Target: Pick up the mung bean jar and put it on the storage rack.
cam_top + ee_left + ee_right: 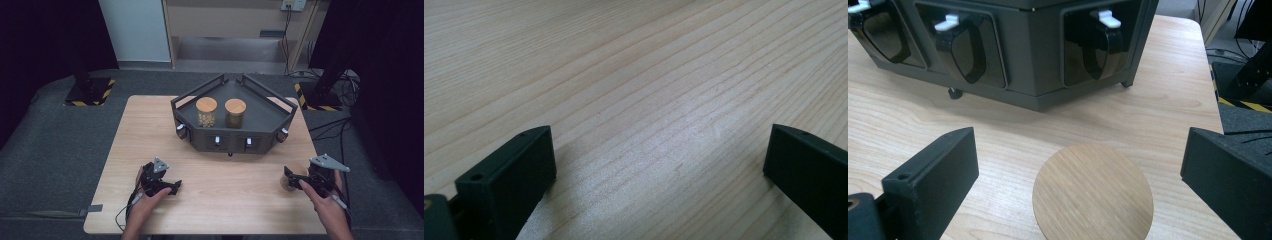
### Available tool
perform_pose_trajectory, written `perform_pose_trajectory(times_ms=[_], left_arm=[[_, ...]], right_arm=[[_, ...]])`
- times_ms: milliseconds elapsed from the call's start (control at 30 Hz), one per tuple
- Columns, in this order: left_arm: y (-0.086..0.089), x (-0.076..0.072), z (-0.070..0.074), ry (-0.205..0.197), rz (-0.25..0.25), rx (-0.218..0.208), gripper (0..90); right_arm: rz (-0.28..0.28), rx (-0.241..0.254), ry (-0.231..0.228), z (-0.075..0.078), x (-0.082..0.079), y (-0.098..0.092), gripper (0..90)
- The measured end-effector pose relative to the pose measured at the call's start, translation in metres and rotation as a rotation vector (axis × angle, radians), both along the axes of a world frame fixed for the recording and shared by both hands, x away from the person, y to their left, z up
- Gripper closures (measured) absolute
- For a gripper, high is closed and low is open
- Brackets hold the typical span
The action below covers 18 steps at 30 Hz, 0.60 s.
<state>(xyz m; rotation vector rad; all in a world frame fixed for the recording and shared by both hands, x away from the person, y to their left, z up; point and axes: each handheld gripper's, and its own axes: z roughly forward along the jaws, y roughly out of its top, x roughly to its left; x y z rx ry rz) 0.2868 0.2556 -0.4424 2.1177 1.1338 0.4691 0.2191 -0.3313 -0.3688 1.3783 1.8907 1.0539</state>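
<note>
A third jar with a round wooden lid [1093, 192] stands on the table near its right front, between the spread jaws of my right gripper [1080, 142], which is open and not touching it. From above, that jar [288, 178] shows just left of the right gripper [295, 179]. Two more wooden-lidded glass jars, one pale [206, 111] and one darker [235, 113], stand on top of a dark grey angular stand [260, 117]. My left gripper [174, 187] rests at the table's left front, and its jaws [659, 145] are open over bare wood.
The stand's front faces carry black dispenser pockets with white levers [1105, 19]. The wooden table [150, 130] is bordered by grey floor padding. Cables and a post base [325, 95] lie beyond the back right corner.
</note>
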Motion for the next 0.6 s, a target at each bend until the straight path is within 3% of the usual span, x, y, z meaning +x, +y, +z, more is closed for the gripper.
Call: perform_pose_trajectory(times_ms=[600], left_arm=[[0.0,0.0,0.0,0.0,0.0,0.0,0.0]], right_arm=[[-0.021,-0.002,0.022,-0.017,-0.006,-0.001,2.3]])
